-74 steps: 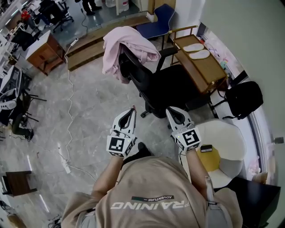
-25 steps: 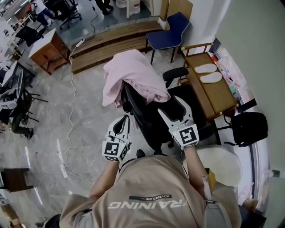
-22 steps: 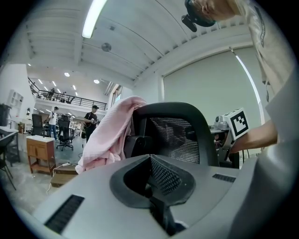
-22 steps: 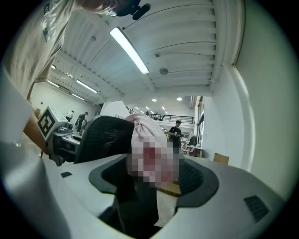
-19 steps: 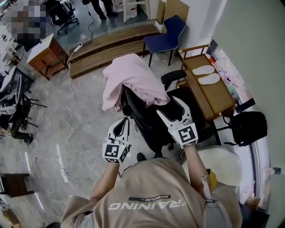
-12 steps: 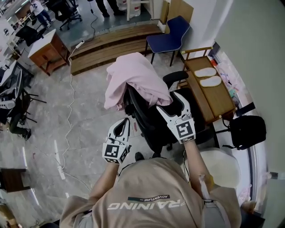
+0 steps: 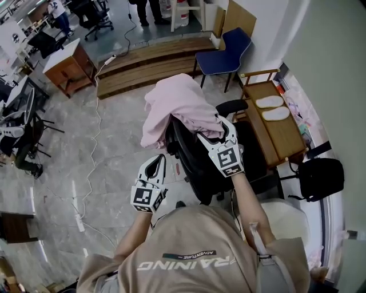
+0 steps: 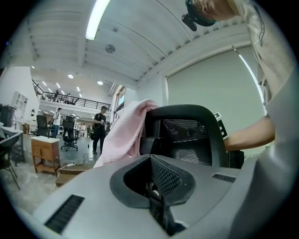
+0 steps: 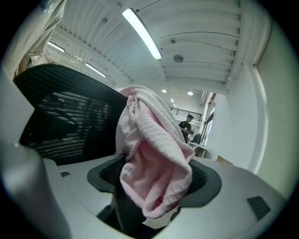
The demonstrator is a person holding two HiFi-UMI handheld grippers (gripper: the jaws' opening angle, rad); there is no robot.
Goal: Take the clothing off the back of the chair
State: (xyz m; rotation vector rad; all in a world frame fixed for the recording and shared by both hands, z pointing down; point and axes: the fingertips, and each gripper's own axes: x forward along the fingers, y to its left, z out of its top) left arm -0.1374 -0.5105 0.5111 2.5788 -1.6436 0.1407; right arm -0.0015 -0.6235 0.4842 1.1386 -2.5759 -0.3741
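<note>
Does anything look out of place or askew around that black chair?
Only the pink garment: it is slung in a bunch over the chair back, hanging mostly down one side, and a fold lies between the right gripper's open jaws. Nothing looks spilled or broken.

Open-plan office, viewed from the floor: a mesh swivel chair (image 7: 191, 157) stands on pale stone tiles (image 7: 114, 137). More swivel chairs (image 7: 97, 11) and a wooden desk (image 7: 68, 64) sit at the far side, where people (image 7: 150, 7) stand. A white cable (image 7: 99, 123) trails across the floor beside a low wooden platform (image 7: 148, 60), which has a blue chair (image 7: 226, 50) at its end. Overhead, strip lights (image 8: 96, 18) run along a high white ceiling (image 8: 140, 51), and a railed upper gallery (image 8: 60, 99) overlooks the hall.
</note>
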